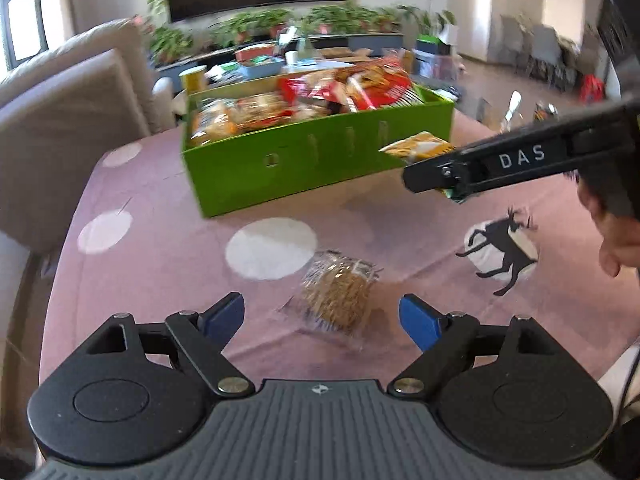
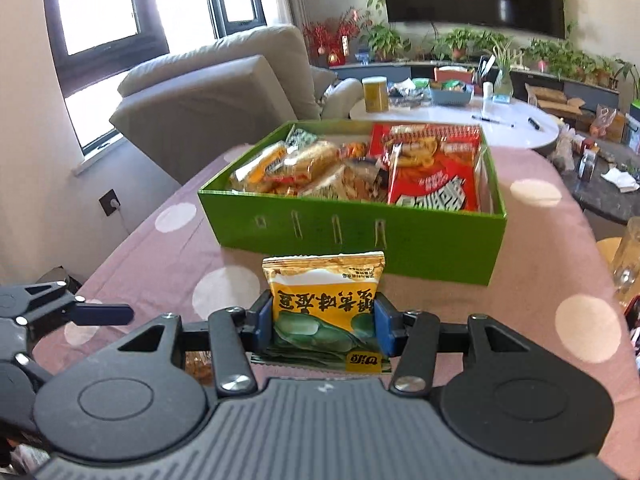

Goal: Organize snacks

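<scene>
Half the yellow packet (image 2: 326,308) hides behind the right tool (image 2: 325,320).

The left gripper (image 1: 321,316) hangs low over the table with its blue fingers (image 1: 418,322) spread wide, holding nothing. The right gripper (image 2: 325,322) is raised, fingers clamped on a yellow packet (image 2: 326,300), apparently level.
</scene>
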